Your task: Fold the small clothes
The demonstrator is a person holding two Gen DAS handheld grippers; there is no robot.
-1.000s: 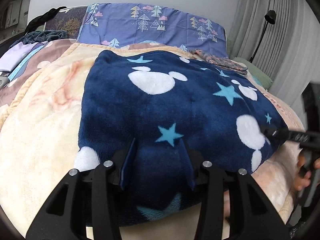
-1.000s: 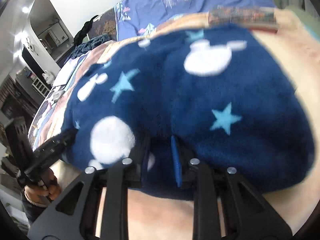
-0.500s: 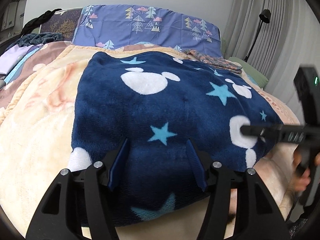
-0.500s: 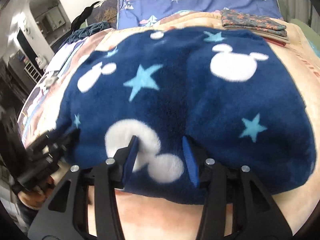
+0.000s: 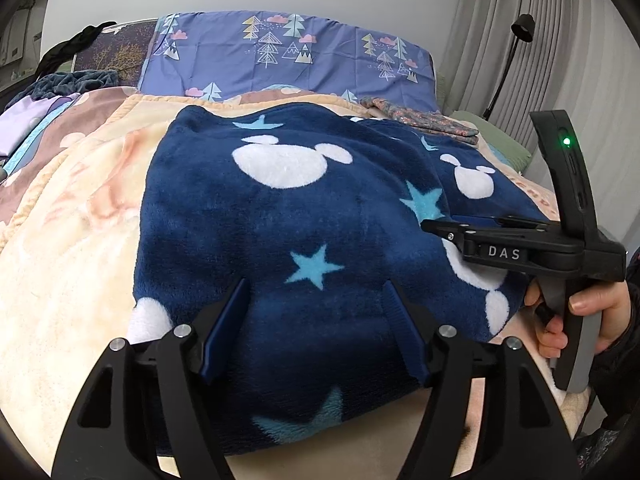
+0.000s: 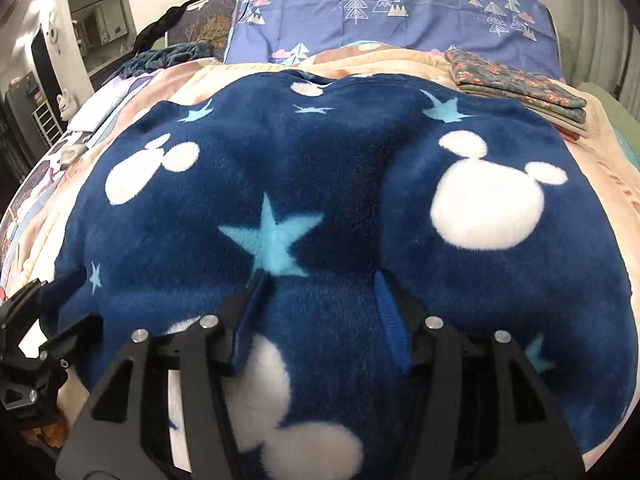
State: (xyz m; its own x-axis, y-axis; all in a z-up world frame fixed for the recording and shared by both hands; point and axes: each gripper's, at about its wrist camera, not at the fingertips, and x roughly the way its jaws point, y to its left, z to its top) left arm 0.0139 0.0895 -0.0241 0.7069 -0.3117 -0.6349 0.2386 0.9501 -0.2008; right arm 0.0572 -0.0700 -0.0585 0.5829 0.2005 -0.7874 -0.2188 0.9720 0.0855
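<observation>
A navy fleece garment (image 5: 280, 208) with white mouse heads and light blue stars lies spread on the bed. My left gripper (image 5: 318, 304) hovers over its near edge, jaws opening. The fleece lies between and under the blue pads (image 5: 230, 320), which do not press on it. My right gripper (image 6: 320, 284) is over the near edge further right, jaws also opening, with the fleece (image 6: 280, 184) loose between its pads. In the left wrist view the right gripper (image 5: 436, 226) reaches in from the right, held by a hand (image 5: 584, 312). The left gripper (image 6: 68, 304) shows at the left edge of the right wrist view.
A peach blanket (image 5: 72, 240) covers the bed. A purple pillow (image 5: 288, 52) with trees lies at the head. A stack of folded floral clothes (image 6: 520, 84) sits at the back right. Dark cloth (image 5: 76, 80) is heaped at the back left. A black lamp (image 5: 524, 24) stands by the curtain.
Both grippers' jaws have widened and no longer pinch the fleece. The right gripper has moved left along the garment's near edge; the left one has stayed put.
</observation>
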